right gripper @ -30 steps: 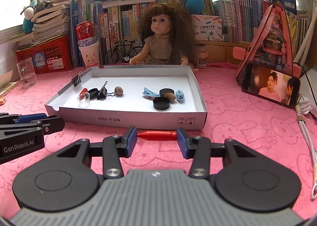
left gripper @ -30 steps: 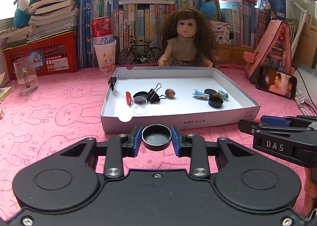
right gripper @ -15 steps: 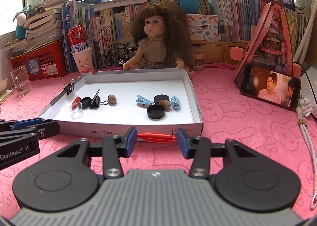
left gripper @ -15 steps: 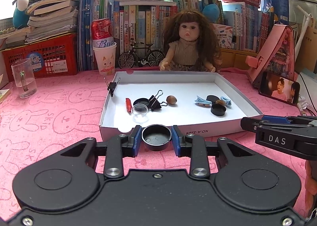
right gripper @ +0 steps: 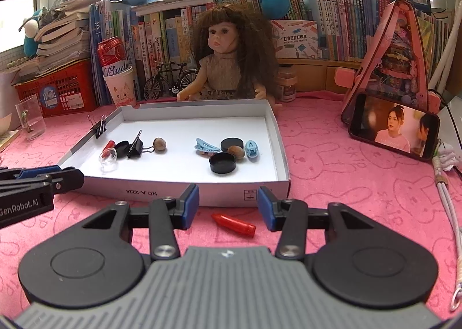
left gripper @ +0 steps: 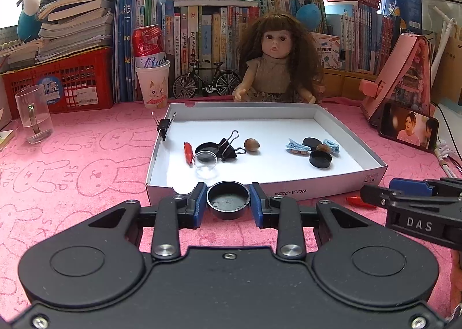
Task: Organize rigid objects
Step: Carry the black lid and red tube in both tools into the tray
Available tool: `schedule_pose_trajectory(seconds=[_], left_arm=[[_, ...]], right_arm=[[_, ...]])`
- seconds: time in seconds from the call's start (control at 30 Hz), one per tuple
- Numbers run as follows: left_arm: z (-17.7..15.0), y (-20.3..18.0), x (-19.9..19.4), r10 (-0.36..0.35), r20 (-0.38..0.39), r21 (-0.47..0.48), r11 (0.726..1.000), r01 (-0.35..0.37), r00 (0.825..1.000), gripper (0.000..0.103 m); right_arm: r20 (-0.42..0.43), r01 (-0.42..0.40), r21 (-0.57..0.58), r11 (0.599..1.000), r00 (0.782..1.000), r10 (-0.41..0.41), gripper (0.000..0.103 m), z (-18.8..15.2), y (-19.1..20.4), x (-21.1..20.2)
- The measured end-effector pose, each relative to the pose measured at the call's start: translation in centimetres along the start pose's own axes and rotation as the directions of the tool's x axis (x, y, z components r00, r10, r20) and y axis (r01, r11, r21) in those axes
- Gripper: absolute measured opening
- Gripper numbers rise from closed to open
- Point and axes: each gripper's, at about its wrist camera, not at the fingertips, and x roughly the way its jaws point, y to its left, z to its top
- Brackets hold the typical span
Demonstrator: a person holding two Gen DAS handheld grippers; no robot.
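My left gripper point(left gripper: 228, 203) is shut on a black round cap point(left gripper: 228, 202), held just in front of the near wall of the white box point(left gripper: 288, 192). My right gripper point(right gripper: 228, 206) is open; a red crayon-like piece point(right gripper: 234, 225) lies on the pink cloth between its fingers, tilted, touching neither. The white box point(right gripper: 173, 192) holds black caps point(right gripper: 223, 163), binder clips point(right gripper: 135, 145), blue hair clips point(right gripper: 205, 146), nuts point(right gripper: 159, 144), a clear cap point(right gripper: 108, 157) and a red piece point(left gripper: 188, 153). The right gripper shows at the right in the left wrist view point(left gripper: 404, 199).
A doll point(left gripper: 274, 69) sits behind the box, with books, a toy bicycle point(left gripper: 206, 80), a paper cup with a can point(left gripper: 151, 80) and a red basket point(left gripper: 63, 83). A glass mug point(left gripper: 34, 114) stands at the left. A phone point(right gripper: 394, 134) leans on a pink stand at the right; a cable point(right gripper: 444, 190) lies beside it.
The right gripper has let go of the red piece, which now lies on the cloth below the fingers. Both grippers rose slightly. The left gripper still holds the black cap.
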Motion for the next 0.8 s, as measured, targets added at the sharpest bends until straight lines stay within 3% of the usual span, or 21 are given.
schedule_pose_trajectory(seconds=[0.17, 0.27, 0.53, 0.63, 0.7, 0.73, 0.8], left_arm=[[-0.7, -0.1, 0.1, -0.006, -0.022, -0.002, 1.000, 0.006, 1.000, 0.030], [-0.9, -0.2, 0.1, -0.008, -0.028, -0.004, 1.000, 0.008, 1.000, 0.030], [-1.1, -0.2, 0.2, -0.008, -0.033, -0.017, 1.000, 0.008, 0.999, 0.030], [-1.1, 0.0, 0.2, -0.010, -0.035, -0.023, 1.000, 0.009, 0.999, 0.030], [-1.2, 0.1, 0.1, -0.011, -0.033, -0.028, 1.000, 0.010, 0.999, 0.030], [-1.2, 0.1, 0.1, -0.010, -0.032, -0.028, 1.000, 0.009, 0.999, 0.030], [-1.3, 0.3, 0.1, -0.009, -0.031, -0.028, 1.000, 0.008, 0.999, 0.030]], right_arm=[[-0.035, 0.013, -0.026, 1.000, 0.999, -0.014, 0.067, -2.0, 0.0, -0.2], [-0.038, 0.024, -0.016, 1.000, 0.999, -0.024, 0.078, -2.0, 0.0, 0.1], [-0.113, 0.082, 0.156, 0.984, 0.991, -0.065, 0.081, -0.6, -0.1, 2.8], [-0.105, 0.117, 0.125, 0.985, 0.989, -0.104, 0.071, -0.6, 1.2, 3.7], [-0.092, 0.129, 0.097, 0.987, 0.988, -0.120, 0.053, -0.5, 1.7, 4.1], [-0.089, 0.127, 0.087, 0.988, 0.989, -0.119, 0.048, -0.5, 1.8, 4.2], [-0.081, 0.074, 0.083, 0.994, 0.994, -0.067, 0.048, -0.5, 1.5, 4.0]])
